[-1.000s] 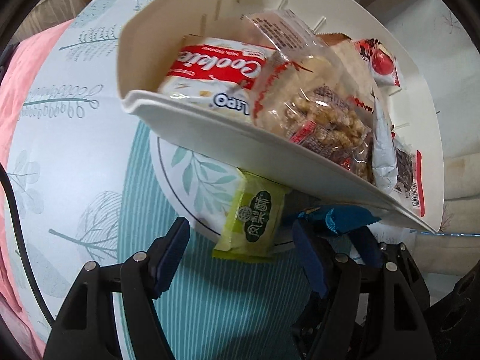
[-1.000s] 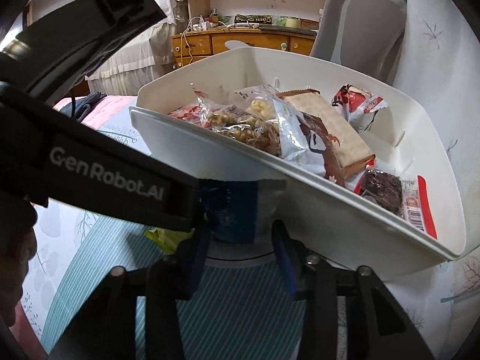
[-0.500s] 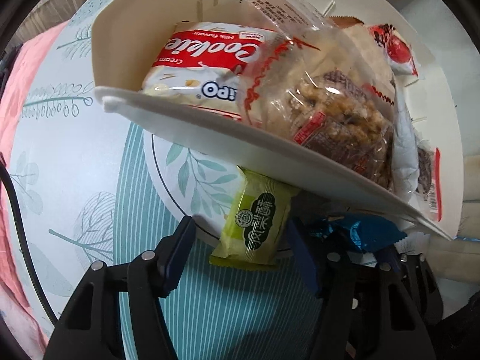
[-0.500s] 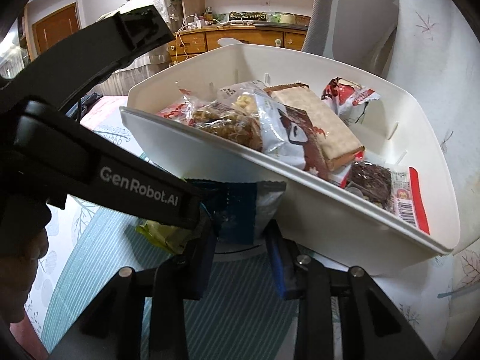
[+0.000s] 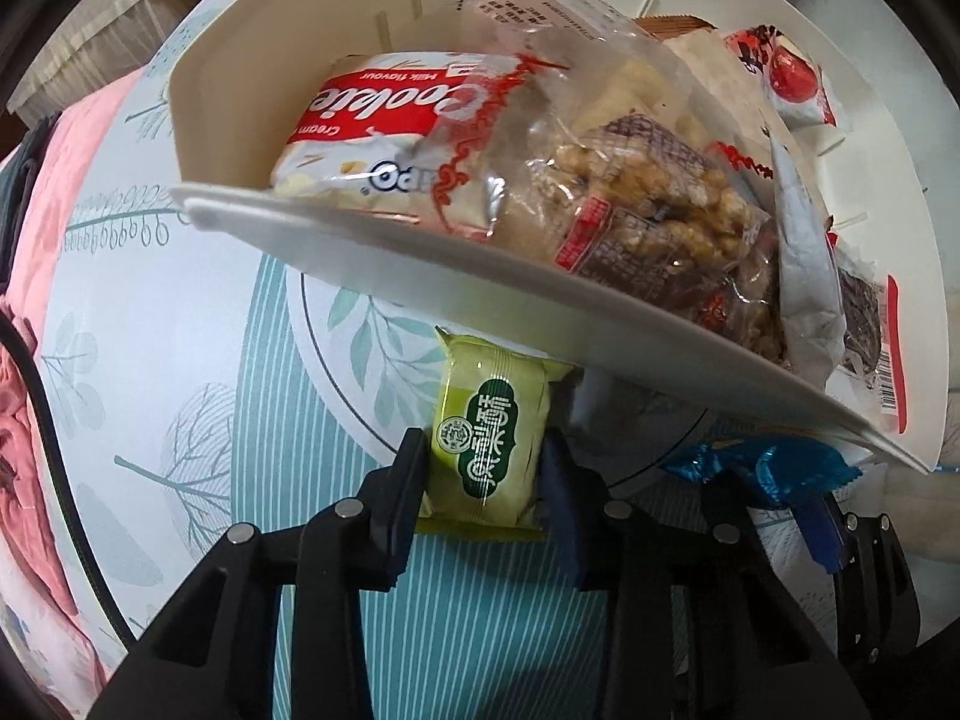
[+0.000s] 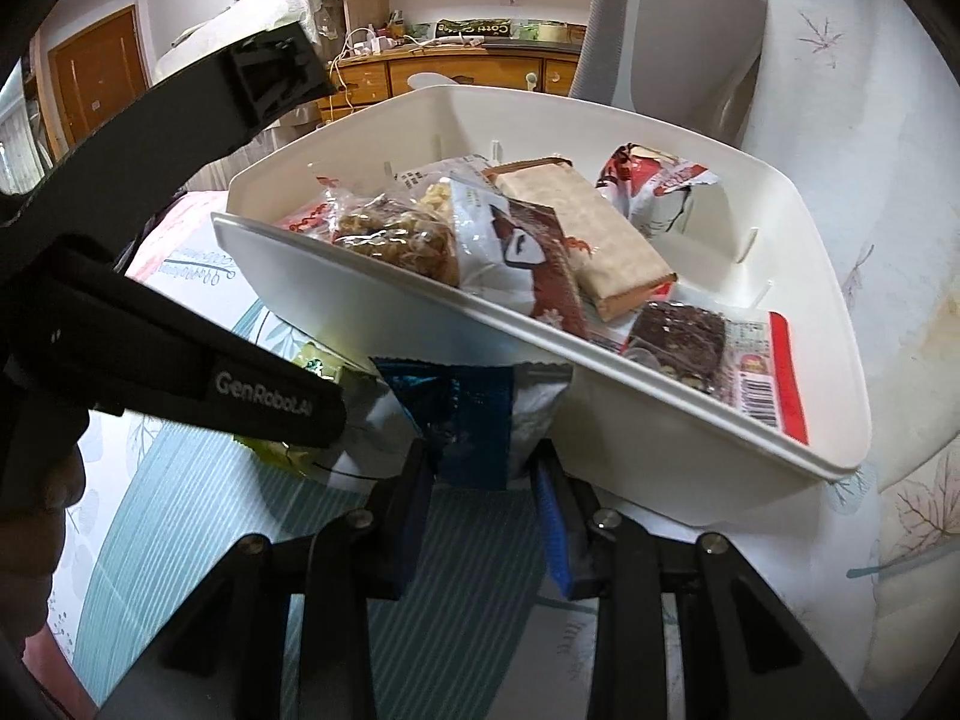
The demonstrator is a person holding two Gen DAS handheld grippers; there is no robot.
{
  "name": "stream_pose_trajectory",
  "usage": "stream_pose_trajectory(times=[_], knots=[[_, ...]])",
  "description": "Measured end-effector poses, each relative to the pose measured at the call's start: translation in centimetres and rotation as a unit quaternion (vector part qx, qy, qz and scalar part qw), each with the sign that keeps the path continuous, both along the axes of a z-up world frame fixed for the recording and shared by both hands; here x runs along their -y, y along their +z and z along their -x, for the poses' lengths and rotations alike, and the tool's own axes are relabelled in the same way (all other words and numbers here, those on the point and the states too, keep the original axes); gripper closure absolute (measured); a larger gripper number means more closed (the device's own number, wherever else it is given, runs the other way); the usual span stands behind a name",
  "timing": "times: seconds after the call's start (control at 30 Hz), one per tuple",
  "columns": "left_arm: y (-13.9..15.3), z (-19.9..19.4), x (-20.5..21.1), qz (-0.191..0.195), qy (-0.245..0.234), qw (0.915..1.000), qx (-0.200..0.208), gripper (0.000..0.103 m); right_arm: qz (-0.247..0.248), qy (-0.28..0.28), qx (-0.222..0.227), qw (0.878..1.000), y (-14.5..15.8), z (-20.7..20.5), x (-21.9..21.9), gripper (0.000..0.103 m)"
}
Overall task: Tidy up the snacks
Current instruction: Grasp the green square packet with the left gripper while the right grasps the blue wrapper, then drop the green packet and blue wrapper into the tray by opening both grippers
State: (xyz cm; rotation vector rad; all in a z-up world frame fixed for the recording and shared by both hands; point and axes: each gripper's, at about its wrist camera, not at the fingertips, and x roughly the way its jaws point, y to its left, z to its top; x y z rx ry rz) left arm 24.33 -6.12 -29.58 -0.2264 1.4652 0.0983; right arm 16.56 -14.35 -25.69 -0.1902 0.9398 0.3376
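A white bin (image 5: 420, 252) holds several snack packets, among them a red cookie pack (image 5: 384, 114) and a clear bag of nut clusters (image 5: 648, 192). The bin also shows in the right wrist view (image 6: 660, 420). My left gripper (image 5: 486, 480) is shut on a green pastry packet (image 5: 489, 450) lying on the cloth just in front of the bin. My right gripper (image 6: 486, 474) is shut on a blue and silver snack packet (image 6: 474, 414), which also shows in the left wrist view (image 5: 762, 462). The green packet is mostly hidden behind the left gripper body in the right wrist view.
The tablecloth (image 5: 198, 312) is pale with leaf prints and a teal striped band. A pink cloth (image 5: 36, 276) lies at the left. A grey chair (image 6: 672, 18) and a wooden dresser (image 6: 456, 72) stand behind the bin.
My left gripper has moved forward and closed from wide open onto the green packet. My right gripper has stayed shut on the blue packet and shifted slightly.
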Motion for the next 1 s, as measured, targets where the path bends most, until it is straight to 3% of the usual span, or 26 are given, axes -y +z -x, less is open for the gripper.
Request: stream_pose_trajectory(times=[0.2, 0.47, 1.0], knots=[[0.2, 1.0, -2.3, 0.006, 0.022, 0.9997, -0.004, 0.068, -0.004, 0.004, -0.001, 1.0, 1.0, 0.8, 0.5, 0.07], [2.7, 1.7, -3.7, 0.009, 0.052, 0.9985, 0.01, 0.068, -0.03, 0.037, -0.007, 0.999, 3.3, 1.8, 0.2, 0.07], [13.5, 2.3, -4.4, -0.004, 0.08, 0.994, 0.074, 0.068, -0.092, 0.071, -0.003, 0.993, 10.1, 0.2, 1.0, 0.07]])
